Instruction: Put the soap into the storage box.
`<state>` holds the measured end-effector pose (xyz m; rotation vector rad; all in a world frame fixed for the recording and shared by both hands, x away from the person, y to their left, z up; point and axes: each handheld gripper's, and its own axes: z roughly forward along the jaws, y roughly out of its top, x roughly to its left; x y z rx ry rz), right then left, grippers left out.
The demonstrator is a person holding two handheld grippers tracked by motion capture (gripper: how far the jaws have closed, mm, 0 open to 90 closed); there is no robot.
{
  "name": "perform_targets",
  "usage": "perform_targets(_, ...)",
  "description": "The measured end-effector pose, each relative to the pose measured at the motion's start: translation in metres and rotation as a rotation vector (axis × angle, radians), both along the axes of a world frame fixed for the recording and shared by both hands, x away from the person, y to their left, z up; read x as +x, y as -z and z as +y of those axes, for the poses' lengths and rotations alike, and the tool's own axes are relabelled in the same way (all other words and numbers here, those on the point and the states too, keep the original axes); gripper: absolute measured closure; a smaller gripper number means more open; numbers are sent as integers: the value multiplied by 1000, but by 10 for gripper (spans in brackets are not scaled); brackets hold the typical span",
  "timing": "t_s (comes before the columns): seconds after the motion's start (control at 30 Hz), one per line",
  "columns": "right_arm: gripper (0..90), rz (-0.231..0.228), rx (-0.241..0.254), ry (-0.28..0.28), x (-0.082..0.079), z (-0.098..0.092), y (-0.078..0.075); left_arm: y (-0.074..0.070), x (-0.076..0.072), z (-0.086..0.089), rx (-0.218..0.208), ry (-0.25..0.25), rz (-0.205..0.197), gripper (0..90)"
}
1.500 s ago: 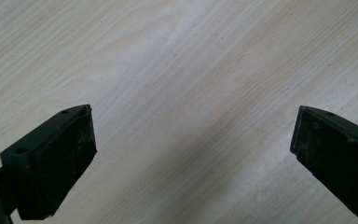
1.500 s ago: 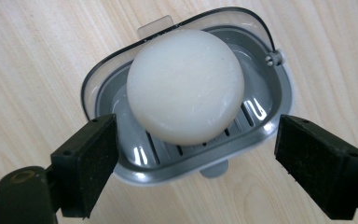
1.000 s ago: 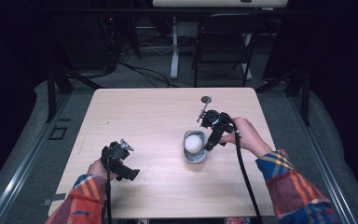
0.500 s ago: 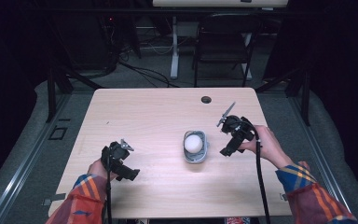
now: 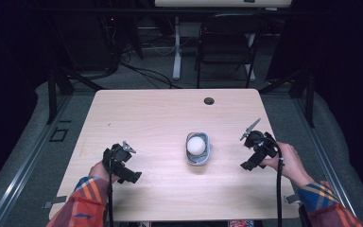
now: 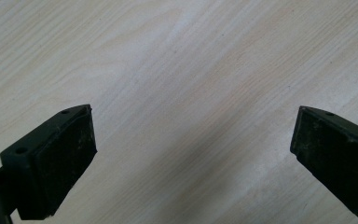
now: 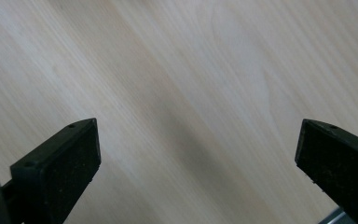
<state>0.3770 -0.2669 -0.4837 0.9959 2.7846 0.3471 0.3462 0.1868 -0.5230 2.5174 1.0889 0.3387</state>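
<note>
A white ball [image 5: 196, 144] rests in a small grey bowl [image 5: 198, 159] near the middle of the light wooden table [image 5: 160, 118]. My right gripper [image 5: 248, 163] hovers right of the bowl, near the table's right side, apart from it. In the right gripper view its jaws stand wide open over bare wood [image 7: 191, 93], nothing between them. My left gripper [image 5: 128, 176] sits at the front left of the table. Its jaws are also wide open over bare wood [image 6: 191, 93].
A dark round hole [image 5: 209, 100] marks the table's far edge. Behind the table stand a black chair [image 5: 224, 47] and a white post with cables [image 5: 176, 52] on the floor. Plaid sleeves come in from the bottom.
My right gripper has pulled back from the bowl, moving right and toward the front, leaving the white ball in the bowl. The left gripper has stayed put.
</note>
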Motion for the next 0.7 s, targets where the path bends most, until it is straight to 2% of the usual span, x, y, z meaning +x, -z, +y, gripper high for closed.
perform_targets(0.13,0,23,-24,8,-7,-9,9,0,0,0,0,0,1,2)
perform_targets(0.17,0,26,-42,9,-9,-11,11,0,0,0,0,1,1,2)
perform_targets(0.23,0,39,-33,14,-14,-15,16,0,0,0,1,1,3,2)
perform_targets(0.33,0,38,-56,21,-21,-20,26,1,0,0,7,3,6,3)
perform_targets(0.37,0,41,-45,22,-23,-22,29,1,0,-1,9,4,6,2)
perform_targets(0.43,0,32,-89,19,-25,-25,33,1,0,-1,8,7,5,3)
perform_targets(0.47,0,40,-45,39,-26,-26,40,1,0,-1,8,10,5,3)
perform_targets(0.5,0,54,-45,42,-26,-27,43,1,0,-1,7,10,5,3)
perform_targets(0.53,0,60,-74,39,-26,-27,45,1,0,-1,6,8,5,3)
perform_targets(0.57,0,56,-75,52,-26,-27,48,0,0,-1,6,7,4,3)
perform_targets(0.6,11,66,-119,40,-25,-27,47,0,0,-1,6,7,3,2)
perform_targets(0.7,15,58,-119,49,-25,-28,48,0,0,-1,4,7,2,2)
